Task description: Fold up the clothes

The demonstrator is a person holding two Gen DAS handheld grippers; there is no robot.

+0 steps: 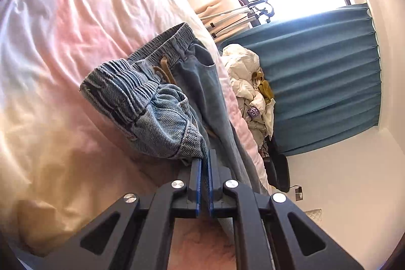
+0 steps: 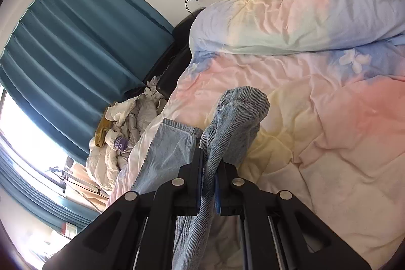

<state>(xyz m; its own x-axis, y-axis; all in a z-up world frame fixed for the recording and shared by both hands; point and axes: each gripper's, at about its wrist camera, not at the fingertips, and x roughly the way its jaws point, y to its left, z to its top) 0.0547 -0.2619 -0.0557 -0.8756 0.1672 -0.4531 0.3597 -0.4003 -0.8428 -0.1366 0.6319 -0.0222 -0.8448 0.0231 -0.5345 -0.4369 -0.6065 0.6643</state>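
Bedroom, pastel quilt point(image 2: 329, 118) as the folding surface, jeans point(image 1: 157, 92) raised at both ends

Left gripper point(image 1: 204, 158) is clenched on denim near the elastic waistband; right gripper point(image 2: 208, 163) is clamped on a leg end, the other leg lying on the quilt. Thin bites could slip, dropping an end and spoiling the fold. A heap of white laundry point(image 2: 121, 133) and teal curtain point(image 2: 76, 42) crowd the bed's edge
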